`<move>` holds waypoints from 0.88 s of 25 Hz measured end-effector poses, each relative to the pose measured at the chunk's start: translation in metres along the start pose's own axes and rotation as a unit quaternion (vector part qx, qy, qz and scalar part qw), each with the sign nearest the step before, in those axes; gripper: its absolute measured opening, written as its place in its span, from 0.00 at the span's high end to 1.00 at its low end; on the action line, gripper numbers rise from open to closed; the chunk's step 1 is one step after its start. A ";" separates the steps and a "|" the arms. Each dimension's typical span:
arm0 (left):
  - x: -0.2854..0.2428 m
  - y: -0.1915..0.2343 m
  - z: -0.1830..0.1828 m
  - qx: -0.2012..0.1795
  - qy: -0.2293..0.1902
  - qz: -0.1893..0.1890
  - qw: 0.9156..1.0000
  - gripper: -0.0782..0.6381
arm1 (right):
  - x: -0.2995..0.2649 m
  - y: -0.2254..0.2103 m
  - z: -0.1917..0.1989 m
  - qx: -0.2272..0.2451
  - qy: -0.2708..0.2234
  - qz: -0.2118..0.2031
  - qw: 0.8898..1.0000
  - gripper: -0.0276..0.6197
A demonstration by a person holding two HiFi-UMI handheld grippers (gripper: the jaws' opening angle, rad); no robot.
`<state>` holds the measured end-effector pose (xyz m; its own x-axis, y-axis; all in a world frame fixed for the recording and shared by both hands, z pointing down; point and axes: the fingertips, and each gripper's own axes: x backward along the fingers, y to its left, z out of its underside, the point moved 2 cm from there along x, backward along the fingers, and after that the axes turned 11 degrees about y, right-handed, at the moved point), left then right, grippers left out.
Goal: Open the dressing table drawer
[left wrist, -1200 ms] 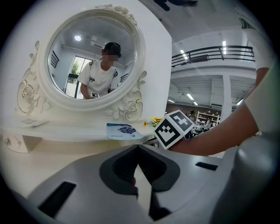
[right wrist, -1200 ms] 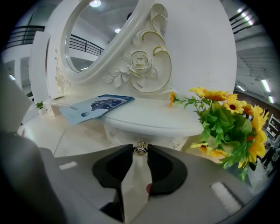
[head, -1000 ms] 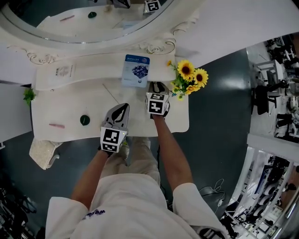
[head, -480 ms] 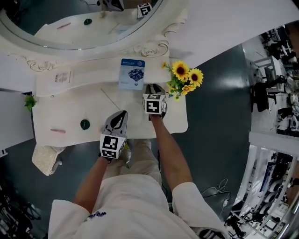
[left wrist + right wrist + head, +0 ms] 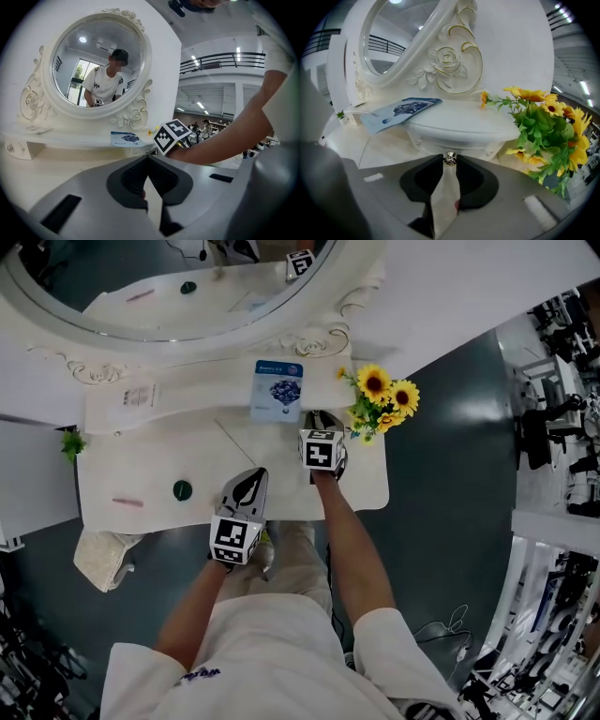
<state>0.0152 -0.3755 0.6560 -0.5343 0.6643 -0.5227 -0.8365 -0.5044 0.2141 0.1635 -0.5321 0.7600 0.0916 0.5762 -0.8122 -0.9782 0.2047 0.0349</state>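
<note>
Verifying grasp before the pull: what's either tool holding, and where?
Right tool pinches the small silver drawer knob by its sides; left tool shut, empty.

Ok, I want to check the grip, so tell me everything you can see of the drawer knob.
The knob is small, round and shiny, like silver metal. It sticks out from the front of the white curved drawer, beside the sunflowers. The right gripper has its jaw tips closed on it from both sides.
</note>
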 end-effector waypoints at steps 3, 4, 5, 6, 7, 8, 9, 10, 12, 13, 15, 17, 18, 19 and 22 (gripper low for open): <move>-0.001 0.000 0.000 0.001 0.001 -0.001 1.000 0.88 | 0.003 0.002 0.000 -0.007 0.001 -0.002 1.000 0.81; -0.001 -0.001 0.001 0.001 0.002 -0.001 1.000 0.88 | 0.003 0.002 0.000 -0.007 0.002 -0.002 1.000 0.81; -0.001 -0.001 0.002 0.000 0.003 0.000 1.000 0.88 | 0.003 0.002 0.000 -0.006 0.003 -0.002 1.000 0.81; -0.001 -0.002 0.002 -0.001 0.003 0.000 1.000 0.88 | 0.003 0.003 -0.001 -0.005 0.003 -0.003 1.000 0.81; -0.001 -0.002 0.002 -0.002 0.003 0.000 1.000 0.88 | 0.004 0.003 -0.001 -0.005 0.004 -0.003 1.000 0.81; -0.001 -0.003 0.002 -0.002 0.003 0.000 1.000 0.88 | 0.003 0.003 0.000 -0.004 0.004 -0.003 1.000 0.81; -0.001 -0.003 0.001 -0.001 0.002 0.000 1.000 0.88 | 0.003 0.002 0.000 -0.005 0.005 -0.003 1.000 0.81; -0.001 -0.003 0.001 -0.002 0.002 0.001 1.000 0.88 | 0.003 0.002 0.001 -0.005 0.007 -0.004 1.000 0.81; -0.001 -0.003 0.001 -0.003 0.003 0.001 1.000 0.88 | 0.001 0.001 0.002 -0.001 0.011 -0.004 1.000 0.81; -0.001 -0.003 0.001 -0.005 0.004 0.001 1.000 0.88 | 0.002 0.002 0.003 0.000 0.012 -0.005 1.000 0.81; -0.001 -0.004 0.001 -0.007 0.006 0.001 1.000 0.88 | 0.006 0.004 0.002 -0.001 0.011 -0.007 1.000 0.81; -0.001 -0.005 0.002 -0.007 0.006 0.001 1.000 0.88 | 0.008 0.005 0.004 -0.003 0.011 -0.008 1.000 0.81; -0.001 -0.006 0.002 -0.007 0.006 0.002 1.000 0.88 | 0.009 0.005 0.005 -0.003 0.012 -0.009 1.000 0.81; -0.001 -0.006 0.002 -0.007 0.005 0.002 1.000 0.88 | 0.009 0.005 0.006 -0.002 0.012 -0.009 1.000 0.81; -0.001 -0.010 0.002 -0.005 0.004 0.004 1.000 0.88 | 0.011 0.006 0.009 0.000 0.013 -0.010 1.000 0.81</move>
<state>0.0236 -0.3703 0.6561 -0.5399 0.6555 -0.5280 -0.8310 -0.5148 0.2106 0.1603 -0.5173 0.7562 0.1071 0.5512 -0.8275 -0.9760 0.2169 0.0182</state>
